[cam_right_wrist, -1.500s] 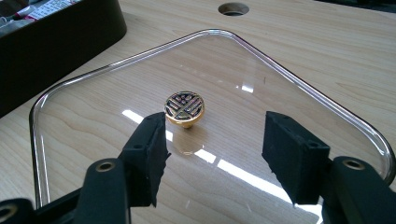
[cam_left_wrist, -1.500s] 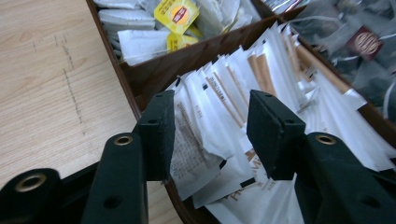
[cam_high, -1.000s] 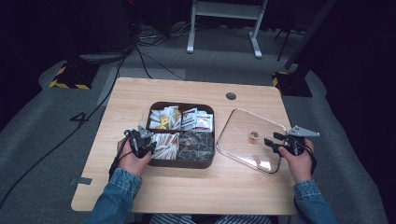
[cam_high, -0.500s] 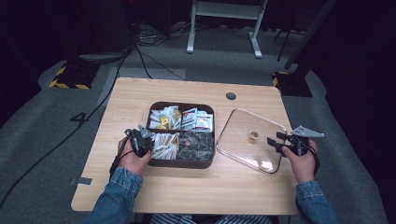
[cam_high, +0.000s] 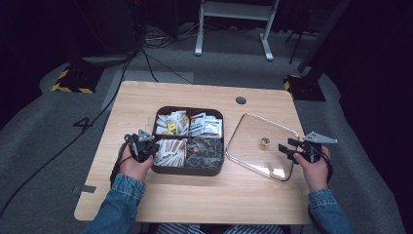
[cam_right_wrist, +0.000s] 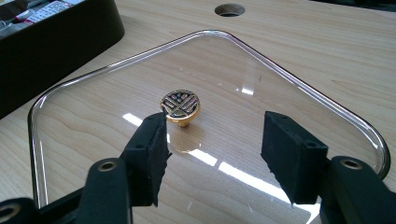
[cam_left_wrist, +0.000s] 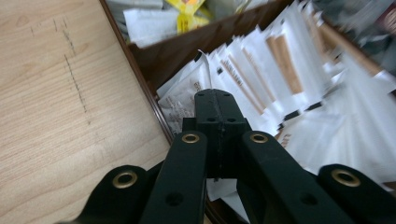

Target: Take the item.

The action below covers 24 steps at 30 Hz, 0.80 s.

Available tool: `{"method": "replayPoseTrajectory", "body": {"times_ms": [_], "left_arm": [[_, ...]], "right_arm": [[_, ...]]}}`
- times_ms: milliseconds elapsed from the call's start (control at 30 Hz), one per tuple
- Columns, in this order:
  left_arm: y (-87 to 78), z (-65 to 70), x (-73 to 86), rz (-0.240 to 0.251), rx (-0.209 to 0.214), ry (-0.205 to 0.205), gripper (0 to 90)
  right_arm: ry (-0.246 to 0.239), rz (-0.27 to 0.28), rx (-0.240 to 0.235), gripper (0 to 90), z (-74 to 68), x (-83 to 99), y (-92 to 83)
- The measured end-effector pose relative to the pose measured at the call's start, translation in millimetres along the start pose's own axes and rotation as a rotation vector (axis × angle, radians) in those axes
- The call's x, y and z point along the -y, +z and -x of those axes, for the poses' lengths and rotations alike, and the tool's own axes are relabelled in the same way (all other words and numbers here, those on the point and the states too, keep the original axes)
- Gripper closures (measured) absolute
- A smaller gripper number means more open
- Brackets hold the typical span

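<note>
Left claw [cam_high: 146,147] sat at the left wall of the dark brown box [cam_high: 187,170], over the near-left compartment. Its jaws had just been closing and were now pressed together; in the left gripper view the tips [cam_left_wrist: 217,109] lay among the white packets [cam_left_wrist: 261,79], with one packet's edge right at them, though whether it was pinched could not be told. Compared with a second earlier, the left hand [cam_high: 132,163] sat in nearly the same place.

The box had four compartments: white and yellow sachets [cam_high: 173,124] far left, white packets with red print [cam_high: 204,124] far right, long white packets [cam_high: 170,150] near left, dark wrappers [cam_high: 204,150] near right.

One clear glass lid [cam_high: 253,161] lay flat on the surface [cam_high: 141,102] just right of the box, with one gold knob [cam_high: 265,142] at its middle. One round hole [cam_high: 240,100] sat in the surface beyond.

Right claw [cam_high: 288,148] hung over the lid's right edge, unmoved from before, jaws spread and empty, the knob [cam_right_wrist: 180,106] just ahead of them, apart.
</note>
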State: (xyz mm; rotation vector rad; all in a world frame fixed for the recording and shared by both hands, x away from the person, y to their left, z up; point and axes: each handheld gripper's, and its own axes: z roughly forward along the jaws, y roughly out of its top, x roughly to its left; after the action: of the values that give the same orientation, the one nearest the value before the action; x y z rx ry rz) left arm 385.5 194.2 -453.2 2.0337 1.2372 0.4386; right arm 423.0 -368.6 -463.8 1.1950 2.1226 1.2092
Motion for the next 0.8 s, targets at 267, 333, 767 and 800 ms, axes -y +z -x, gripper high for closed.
{"method": "replayPoseTrajectory", "body": {"times_ms": [267,333,767,800], "left_arm": [[-18.4,2.8,-5.9,0.127,0.105,-0.023,90.0],[-22.2,4.0,-7.2,0.152,0.125,-0.024,90.0],[-37.1,17.3,-14.8,0.233,0.241,-0.024,90.0],[-38.3,19.5,-15.8,0.24,0.244,-0.016,90.0]], "right_arm": [[0.004,-0.003,-0.006,41.5,0.1,-0.1,1.7],[0.004,-0.001,-0.007,41.4,0.0,-0.5,2.2],[0.003,-0.003,-0.007,40.9,0.3,-0.9,2.5],[0.002,-0.002,-0.008,40.9,0.5,-0.8,2.6]]}}
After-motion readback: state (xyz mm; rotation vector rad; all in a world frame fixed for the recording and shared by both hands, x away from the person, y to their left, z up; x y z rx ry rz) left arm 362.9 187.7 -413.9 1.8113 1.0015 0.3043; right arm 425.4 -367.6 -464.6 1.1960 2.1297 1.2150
